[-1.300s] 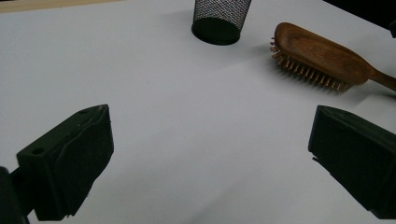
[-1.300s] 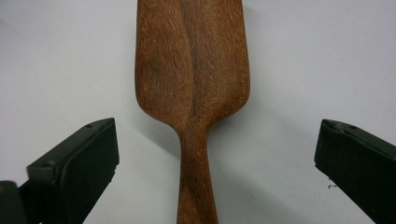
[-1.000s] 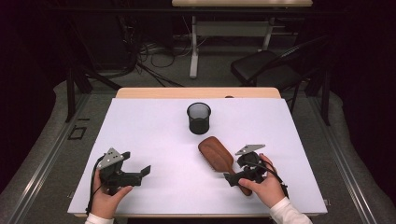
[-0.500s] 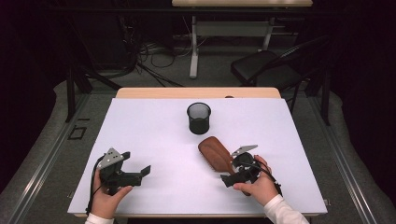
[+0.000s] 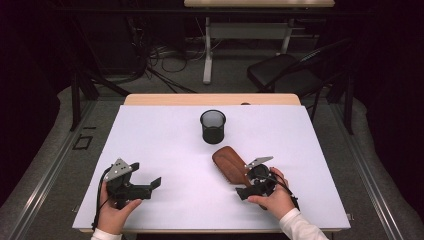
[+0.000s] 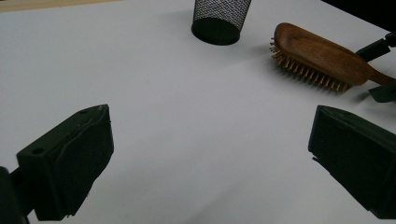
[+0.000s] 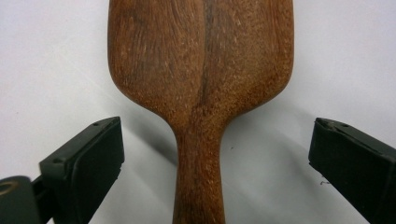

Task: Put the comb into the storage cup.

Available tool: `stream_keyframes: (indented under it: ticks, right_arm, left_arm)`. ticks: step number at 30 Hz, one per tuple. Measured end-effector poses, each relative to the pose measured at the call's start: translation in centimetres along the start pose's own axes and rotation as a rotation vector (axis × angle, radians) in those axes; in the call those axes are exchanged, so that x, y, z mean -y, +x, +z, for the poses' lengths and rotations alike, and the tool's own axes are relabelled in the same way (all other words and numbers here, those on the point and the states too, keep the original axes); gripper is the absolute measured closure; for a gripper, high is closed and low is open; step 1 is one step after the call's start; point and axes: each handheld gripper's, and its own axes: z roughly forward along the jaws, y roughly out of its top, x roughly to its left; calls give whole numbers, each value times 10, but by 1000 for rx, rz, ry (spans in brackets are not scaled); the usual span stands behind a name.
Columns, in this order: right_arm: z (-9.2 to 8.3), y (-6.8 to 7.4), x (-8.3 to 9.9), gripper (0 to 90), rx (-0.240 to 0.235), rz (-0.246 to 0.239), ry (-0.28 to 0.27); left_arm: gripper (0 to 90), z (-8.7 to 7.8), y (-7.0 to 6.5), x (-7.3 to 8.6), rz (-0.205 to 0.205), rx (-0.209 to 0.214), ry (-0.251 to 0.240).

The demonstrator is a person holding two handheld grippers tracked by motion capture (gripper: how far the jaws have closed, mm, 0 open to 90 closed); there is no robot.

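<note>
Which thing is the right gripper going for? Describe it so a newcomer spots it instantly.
On the white table, look just in front of the black mesh cup. There lies a hairbrush, bristles down, its handle between the right gripper's open fingers; it's the only brown wooden thing.

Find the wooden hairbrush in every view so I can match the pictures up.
High view: the wooden hairbrush lies right of centre, just in front of the right gripper.
Left gripper view: upper right, bristles down.
Right gripper view: centre, its handle running between the open jaws.
Shared landmark: the black mesh cup beyond the brush.
</note>
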Motion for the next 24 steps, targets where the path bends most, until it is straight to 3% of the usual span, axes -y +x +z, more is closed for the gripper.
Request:
stream_keyframes:
  ticks: [12,24]
  right_arm:
    - [0,-3,6,162,-3,27,-53]
    - [-1,-2,9,369,-11,-8,-74]
  left_arm:
    - [4,0,0,0,0,0,-1]
    - [4,0,0,0,3,1,1]
